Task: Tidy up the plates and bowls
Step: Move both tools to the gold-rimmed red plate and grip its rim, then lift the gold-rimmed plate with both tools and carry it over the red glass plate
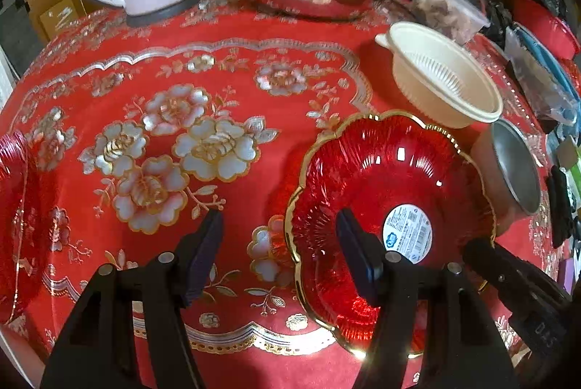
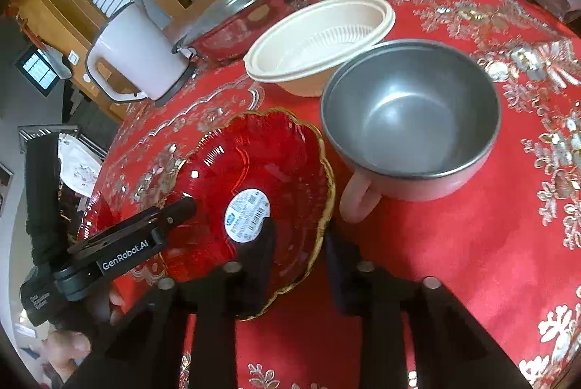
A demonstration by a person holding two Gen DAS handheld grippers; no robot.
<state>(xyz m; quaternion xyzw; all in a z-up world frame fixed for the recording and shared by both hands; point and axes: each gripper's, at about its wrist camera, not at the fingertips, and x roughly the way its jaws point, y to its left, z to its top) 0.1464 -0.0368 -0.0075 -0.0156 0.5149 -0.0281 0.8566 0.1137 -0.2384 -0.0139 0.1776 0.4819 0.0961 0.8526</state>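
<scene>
— Red plate (image 2: pixel 254 171) sits beside the metal mug (image 2: pixel 410 120); right gripper (image 2: pixel 301 243) straddles its gold rim, spread.

— And the left gripper (image 1: pixel 279 251)?

— Spread too, one finger over the plate. Glossy scalloped rim could slip, or tip into the mug.

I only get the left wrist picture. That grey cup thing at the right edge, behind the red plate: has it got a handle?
Observer: Yes. The grey bowl has a pink handle, pointing toward the red plate.
Operator: Is the other gripper holding that plate?
Observer: Not clamped. The right gripper has its jaws open, one on either side of the plate's gold rim.
Operator: Who holds the gripper I'm looking along?
Observer: A person's hand shows at the back of the left gripper.
</scene>
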